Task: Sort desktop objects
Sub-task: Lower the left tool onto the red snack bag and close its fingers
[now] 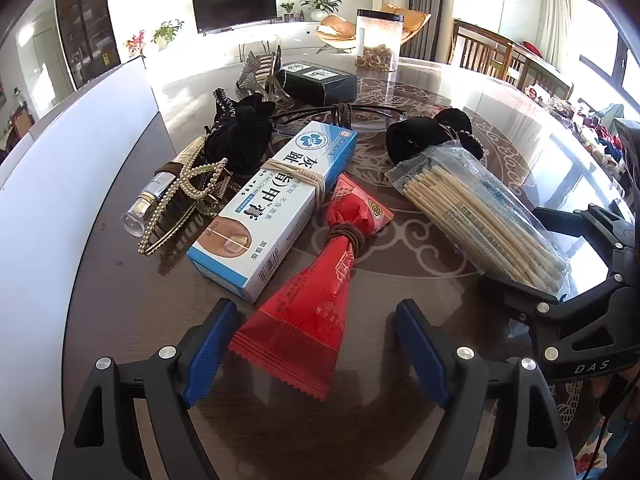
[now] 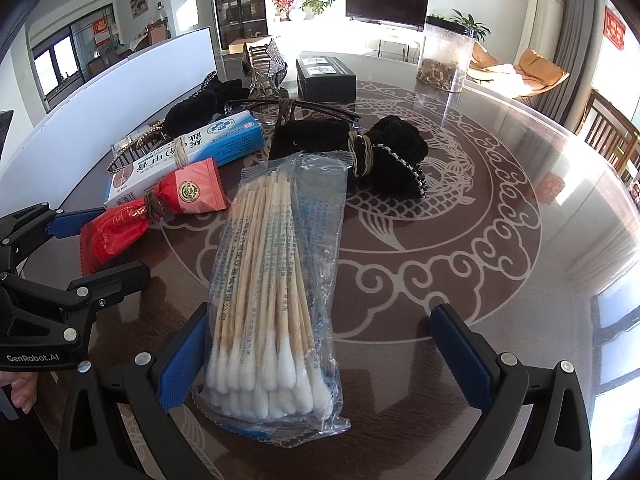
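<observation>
Two claws over the cluttered counter

Left claw (image 1: 316, 344) apart around the red packet (image 1: 310, 284); right claw (image 2: 320, 356) apart around the cotton swab bag (image 2: 276, 292); both lie mid-counter (image 2: 500, 240).

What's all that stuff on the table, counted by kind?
Boxes: 2, the blue-white box and dark box
Black velvet pouches: 2
Hair clips: 2
Red packet: 1
Swab bag: 1
Clear jar: 1
Total: 9

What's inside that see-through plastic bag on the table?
The clear plastic bag holds long wooden cotton swabs, white tips toward the right gripper. Blue print covers part of the bag, so a full count isn't possible.
</observation>
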A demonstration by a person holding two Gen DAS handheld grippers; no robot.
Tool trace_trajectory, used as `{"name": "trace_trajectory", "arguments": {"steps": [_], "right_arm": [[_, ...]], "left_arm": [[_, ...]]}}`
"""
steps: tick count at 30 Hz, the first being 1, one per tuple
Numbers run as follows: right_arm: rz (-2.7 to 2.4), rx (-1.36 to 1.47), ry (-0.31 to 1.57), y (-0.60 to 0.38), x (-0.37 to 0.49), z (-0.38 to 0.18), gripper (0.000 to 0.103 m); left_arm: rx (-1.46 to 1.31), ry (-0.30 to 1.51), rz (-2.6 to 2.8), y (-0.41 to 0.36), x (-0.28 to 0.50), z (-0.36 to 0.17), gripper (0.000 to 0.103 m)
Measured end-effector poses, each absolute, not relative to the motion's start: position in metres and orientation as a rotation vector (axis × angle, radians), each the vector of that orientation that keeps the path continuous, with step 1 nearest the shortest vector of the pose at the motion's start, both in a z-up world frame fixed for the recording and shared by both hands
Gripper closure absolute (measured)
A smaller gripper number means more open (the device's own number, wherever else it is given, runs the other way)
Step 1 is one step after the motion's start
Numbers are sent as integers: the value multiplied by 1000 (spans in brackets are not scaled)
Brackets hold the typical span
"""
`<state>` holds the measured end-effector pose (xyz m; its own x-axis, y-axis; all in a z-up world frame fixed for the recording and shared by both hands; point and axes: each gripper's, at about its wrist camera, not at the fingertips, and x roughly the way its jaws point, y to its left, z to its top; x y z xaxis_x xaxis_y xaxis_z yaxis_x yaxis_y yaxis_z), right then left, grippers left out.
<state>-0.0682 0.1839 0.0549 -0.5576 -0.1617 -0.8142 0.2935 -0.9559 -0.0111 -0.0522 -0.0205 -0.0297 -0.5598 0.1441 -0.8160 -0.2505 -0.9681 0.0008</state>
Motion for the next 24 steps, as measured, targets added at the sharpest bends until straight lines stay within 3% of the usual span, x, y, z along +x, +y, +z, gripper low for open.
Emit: {"name": "trace_trajectory", "arguments": {"steps": [7,10,24], "right_arm": [[-2556,1314,212,184,-68,55,0],[-2556,1314,212,184,-68,55,0],[-2556,1314,212,184,-68,55,0]], "left_arm": [[-1357,158,2607,-24,-54,-31,11],[-1387,139,2622,-26,-55,-34,0],[-1359,116,2655,-26,-60,-34,0]]}}
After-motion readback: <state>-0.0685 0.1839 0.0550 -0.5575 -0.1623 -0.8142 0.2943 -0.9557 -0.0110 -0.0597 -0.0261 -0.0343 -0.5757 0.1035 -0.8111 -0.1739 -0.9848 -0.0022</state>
